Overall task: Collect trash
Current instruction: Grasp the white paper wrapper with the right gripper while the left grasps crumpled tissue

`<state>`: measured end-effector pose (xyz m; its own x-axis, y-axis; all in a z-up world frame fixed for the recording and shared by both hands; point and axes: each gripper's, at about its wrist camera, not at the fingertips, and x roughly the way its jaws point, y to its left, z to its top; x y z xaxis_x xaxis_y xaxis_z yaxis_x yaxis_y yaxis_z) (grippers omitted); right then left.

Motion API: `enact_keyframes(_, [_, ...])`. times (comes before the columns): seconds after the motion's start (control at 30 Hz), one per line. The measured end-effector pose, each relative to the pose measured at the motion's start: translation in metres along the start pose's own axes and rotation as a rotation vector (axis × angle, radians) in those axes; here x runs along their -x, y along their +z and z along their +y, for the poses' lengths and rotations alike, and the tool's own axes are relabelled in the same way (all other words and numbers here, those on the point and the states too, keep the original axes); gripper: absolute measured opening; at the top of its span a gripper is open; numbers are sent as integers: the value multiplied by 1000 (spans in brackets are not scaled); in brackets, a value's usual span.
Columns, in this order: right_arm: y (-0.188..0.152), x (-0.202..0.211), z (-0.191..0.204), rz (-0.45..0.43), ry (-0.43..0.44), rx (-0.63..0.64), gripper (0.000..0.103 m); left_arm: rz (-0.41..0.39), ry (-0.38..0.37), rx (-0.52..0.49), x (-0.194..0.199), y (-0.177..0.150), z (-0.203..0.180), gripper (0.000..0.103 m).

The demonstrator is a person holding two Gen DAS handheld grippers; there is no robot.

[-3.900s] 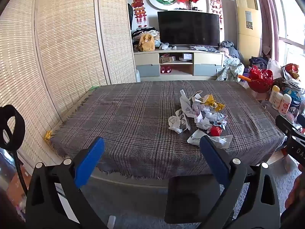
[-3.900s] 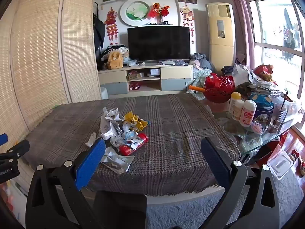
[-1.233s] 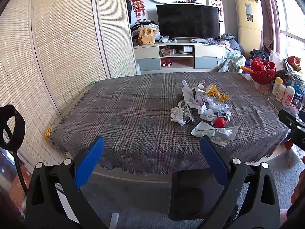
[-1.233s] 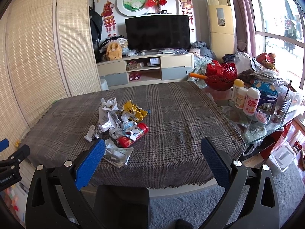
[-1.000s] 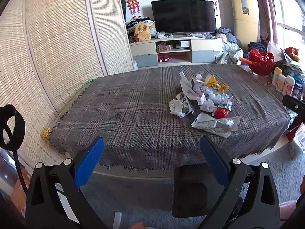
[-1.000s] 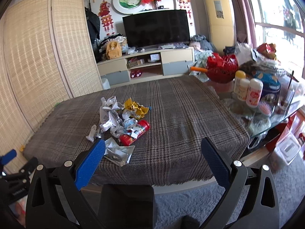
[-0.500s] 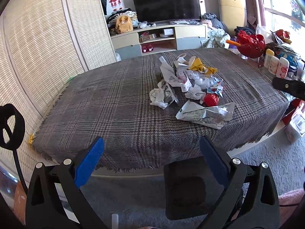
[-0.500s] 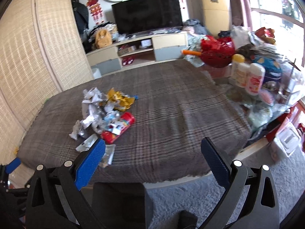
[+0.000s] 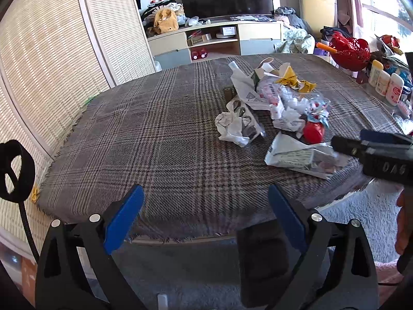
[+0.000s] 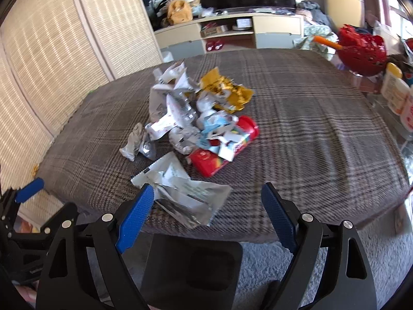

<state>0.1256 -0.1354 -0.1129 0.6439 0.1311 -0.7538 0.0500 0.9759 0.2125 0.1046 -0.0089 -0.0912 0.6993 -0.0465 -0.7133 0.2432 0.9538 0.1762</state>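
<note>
A: Item one, far left: what stands beside your table?

B: A woven screen. Next to it comes the table, spread with a grey plaid cloth.

A: Your left gripper?

B: Its jaws stand wide apart with nothing between them, low over the near edge of the table, well short of the trash.

A: And the trash itself?

B: One heap, right of the middle of the table. In it: crumpled white wrappers, a yellow foil wrapper at the back, a red can lying on its side, and a flat silver packet nearest you at the table's front edge.

A: Your right gripper?

B: Its jaws have just been closing a little, yet they are still spread. The silver packet lies ahead between the blue pads; neither pad presses on it.

A: Farthest right?

B: A red bowl and some bottles, past the table's right edge.
</note>
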Motion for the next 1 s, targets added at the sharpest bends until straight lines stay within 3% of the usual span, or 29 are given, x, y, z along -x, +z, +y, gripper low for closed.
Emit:
enact_keyframes(0.17, [0, -27, 6, 48, 36, 20, 86, 20, -16, 20, -20, 10, 10, 91])
enact_keyframes(0.27, [0, -35, 9, 61, 61, 31, 66, 28, -18, 16, -32, 15, 12, 91])
enact_keyframes(0.5, [5, -33, 9, 25, 90, 30, 55, 32, -71, 10, -53, 25, 9, 91])
enact_keyframes(0.6, [5, -22, -2, -4, 73, 28, 45, 39, -98, 6, -66, 31, 6, 90])
enact_keyframes(0.73, [9, -12, -12, -43, 23, 9, 39, 57, -161, 18, -87, 42, 2, 82])
enact_keyframes(0.87, [11, -11, -17, -47, 15, 1, 36, 68, -188, 68, -104, 52, 9, 65])
enact_keyframes(1.0, [7, -14, -18, -35, 8, 13, 36, 76, -186, 69, -115, 60, 11, 62])
